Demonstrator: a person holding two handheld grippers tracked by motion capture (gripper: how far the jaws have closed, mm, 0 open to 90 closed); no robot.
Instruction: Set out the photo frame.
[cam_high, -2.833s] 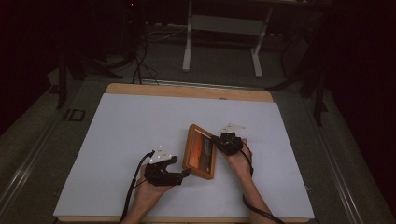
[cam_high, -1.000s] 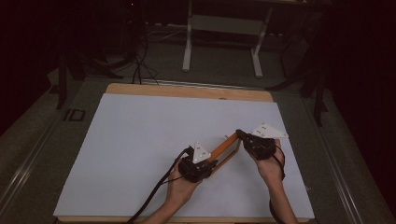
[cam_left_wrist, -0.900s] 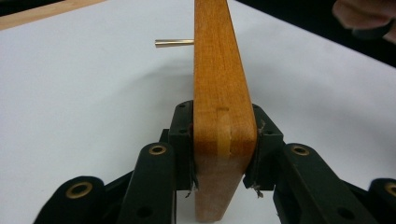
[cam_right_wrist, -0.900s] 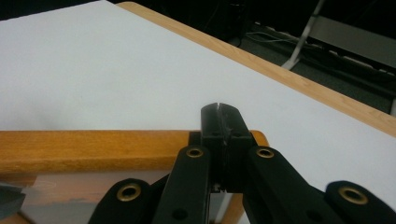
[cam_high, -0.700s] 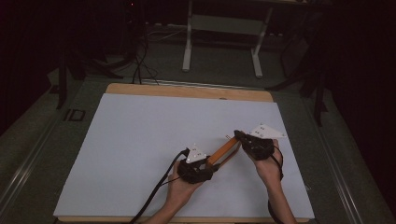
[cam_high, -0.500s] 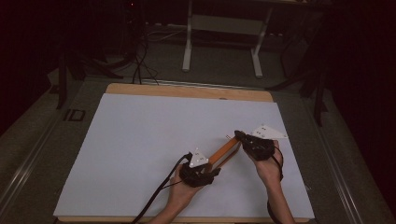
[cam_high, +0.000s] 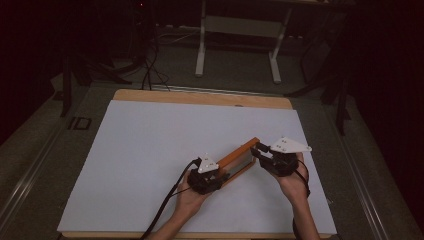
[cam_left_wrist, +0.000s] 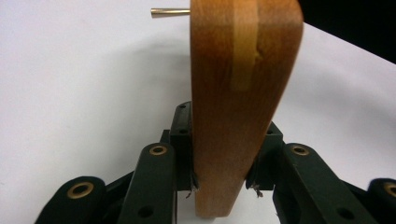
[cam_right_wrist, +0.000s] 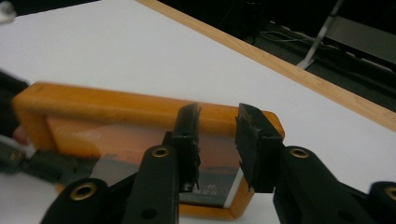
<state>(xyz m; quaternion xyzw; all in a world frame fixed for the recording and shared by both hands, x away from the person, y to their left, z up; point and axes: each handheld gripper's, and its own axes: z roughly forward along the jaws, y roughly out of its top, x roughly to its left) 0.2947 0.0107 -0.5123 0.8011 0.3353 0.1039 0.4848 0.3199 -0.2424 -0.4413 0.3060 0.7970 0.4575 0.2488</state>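
**Wooden frame held on edge between your two grippers**

The wooden picture frame (cam_high: 236, 161) stands on its long edge on the white bench (cam_high: 150, 150), toward the near right of the sheet, with its long axis running on a diagonal from near-left to far-right. In the right gripper view its glazed face (cam_right_wrist: 140, 140) shows a dark, orange-tinted print; a thin brass pin (cam_left_wrist: 169, 12) sticks out from its side in the left gripper view, probably a stand or hanger part.

Your left gripper (cam_high: 206, 176) sits at the frame's near-left end. Its jaws are closed on the rounded wooden end, one pad pressed to each flat side, so this hand carries the frame's balance.

Your right gripper (cam_high: 274, 156) sits at the frame's far-right end. Its jaws stand apart with a clear gap, and the frame's top rail lies just beyond them, across the gap; I cannot tell whether either pad touches the wood. From the high view this hand looks about as near the frame as the other.

My reading: whatever comes next turns on that diagonal axis. The left grip alone pins one end, so the free far-right end may swing or tip.

Around the frame the sheet is bare. Beyond the frame, the bench's wooden border (cam_high: 200, 97) and a metal stand (cam_high: 237, 30) on the floor lie well apart from it.
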